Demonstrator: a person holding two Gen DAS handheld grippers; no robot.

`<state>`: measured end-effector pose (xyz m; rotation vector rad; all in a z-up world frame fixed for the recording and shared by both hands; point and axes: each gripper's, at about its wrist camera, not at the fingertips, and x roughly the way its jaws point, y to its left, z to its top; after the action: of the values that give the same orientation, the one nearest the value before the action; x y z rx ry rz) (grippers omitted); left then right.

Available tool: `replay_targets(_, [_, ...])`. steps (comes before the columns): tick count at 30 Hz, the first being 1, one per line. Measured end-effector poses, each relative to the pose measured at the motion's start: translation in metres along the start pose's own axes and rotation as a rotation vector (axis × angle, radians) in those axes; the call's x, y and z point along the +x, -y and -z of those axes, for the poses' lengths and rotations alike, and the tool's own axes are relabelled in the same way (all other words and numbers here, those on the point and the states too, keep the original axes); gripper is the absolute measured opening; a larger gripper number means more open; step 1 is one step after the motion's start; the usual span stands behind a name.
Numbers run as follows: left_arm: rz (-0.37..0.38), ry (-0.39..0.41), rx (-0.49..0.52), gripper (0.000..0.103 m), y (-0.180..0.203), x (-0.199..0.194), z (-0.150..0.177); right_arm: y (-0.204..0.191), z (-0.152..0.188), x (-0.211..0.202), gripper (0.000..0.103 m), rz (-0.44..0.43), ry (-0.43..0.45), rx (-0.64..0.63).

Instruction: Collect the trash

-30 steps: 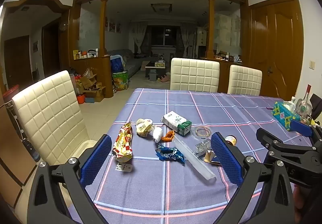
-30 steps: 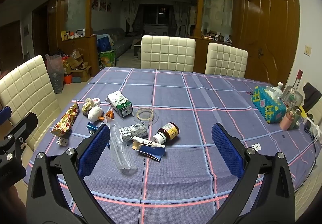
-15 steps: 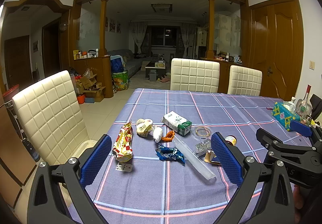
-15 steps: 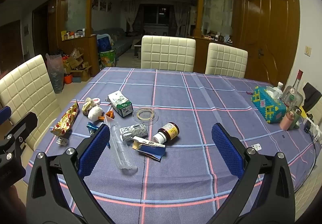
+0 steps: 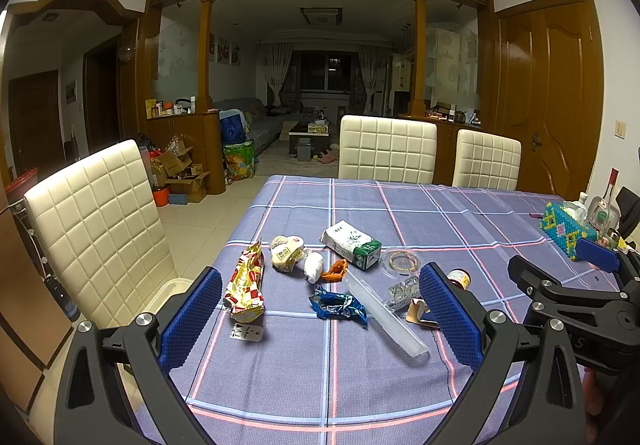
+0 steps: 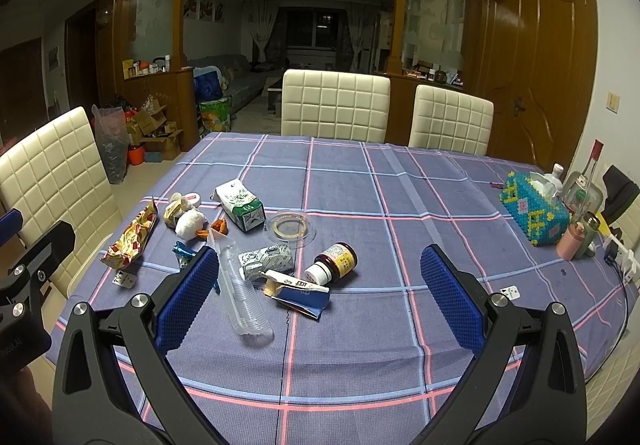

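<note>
Trash lies scattered on the left half of the checked tablecloth (image 5: 400, 213): a red-and-gold snack bag (image 5: 245, 283), a white-and-green carton (image 5: 351, 244), a crumpled blue wrapper (image 5: 338, 305), a clear plastic tray (image 5: 384, 315), a brown jar (image 6: 334, 263) on its side, a flattened blue-and-white box (image 6: 298, 291), a silver wrapper (image 6: 266, 261) and a clear round lid (image 6: 290, 227). My left gripper (image 5: 320, 321) hovers open above the near table edge, with nothing between its blue pads. My right gripper (image 6: 320, 299) is open too, empty, just right of the left one.
Cream padded chairs stand at the left (image 5: 96, 221) and the far side (image 5: 386, 149). At the table's right edge are a beaded tissue box (image 6: 534, 213), bottles (image 6: 584, 185) and a pink cup (image 6: 574, 241). Boxes and bags clutter the floor (image 5: 176, 173) beyond the left chair.
</note>
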<state>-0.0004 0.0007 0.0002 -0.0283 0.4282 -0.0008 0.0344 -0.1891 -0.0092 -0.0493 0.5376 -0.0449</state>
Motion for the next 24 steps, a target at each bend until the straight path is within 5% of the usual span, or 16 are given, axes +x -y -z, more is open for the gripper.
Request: replay_targets(24, [-0.001, -0.001, -0.001, 0.097, -0.0001, 0.0005, -0.0001, -0.0004, -0.0013, -0.0012, 0.099, -0.001, 0.000, -0.003])
